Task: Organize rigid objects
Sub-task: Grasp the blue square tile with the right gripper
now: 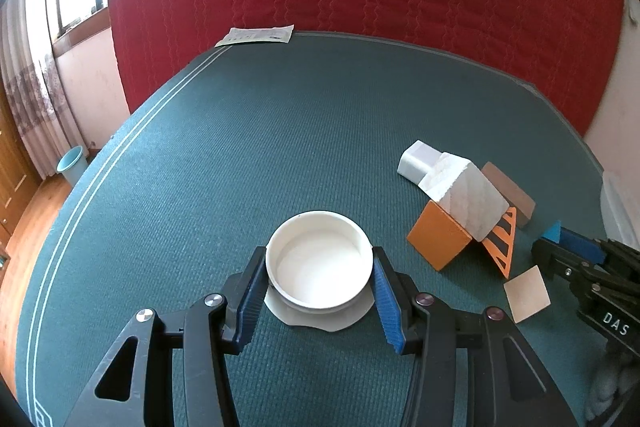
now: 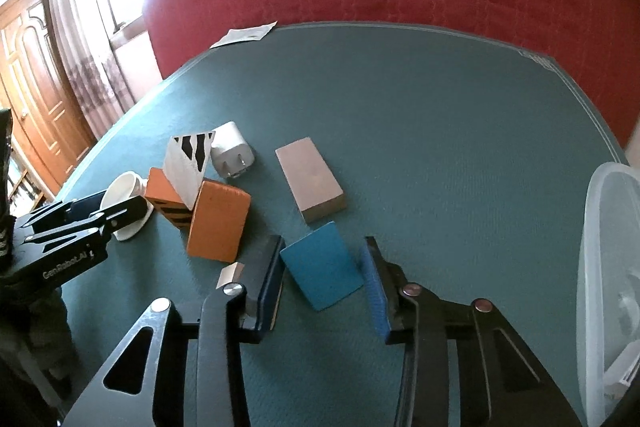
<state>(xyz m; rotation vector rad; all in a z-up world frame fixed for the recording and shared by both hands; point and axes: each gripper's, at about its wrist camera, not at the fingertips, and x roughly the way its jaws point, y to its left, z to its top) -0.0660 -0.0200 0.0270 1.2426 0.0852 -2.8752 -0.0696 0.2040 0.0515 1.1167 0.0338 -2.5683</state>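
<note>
Blue block (image 2: pixel 322 269) lies tilted on the green table mat (image 2: pixel 440 131), between the fingers of the right gripper (image 2: pixel 322 273); jaws spread, left pad close to or touching its edge, right pad with a gap, not clamped yet. White bowl (image 1: pixel 320 261) sits on a thin white disc (image 1: pixel 320 319) near the mat's front, left gripper (image 1: pixel 320 291) fingers flanking the rim on both sides, pads at or just off the wall; can't tell if it's actually squeezing.

Outward: pile of rigid bits just beside the blue block: orange block (image 2: pixel 218 223), striped wedge (image 2: pixel 188 163) leaning on it, white plug adapter (image 2: pixel 232 151), grey-brown block (image 2: pixel 312 179) lying apart, small pale tile (image 1: pixel 526 293) near the right gripper. Clear plastic bin (image 2: pixel 604 267) at the right edge, likely the drop target.

Step looks like grasp of the blue block. Do it well: block is skewed to the jaws, so square the gripper to its long faces before closing, centre it between pads, close firm since the faces look smooth. Lift straight up, avoid nudging the orange block, which could topple the wedge. Left side: keep the bowl level, grip below the rim
</note>
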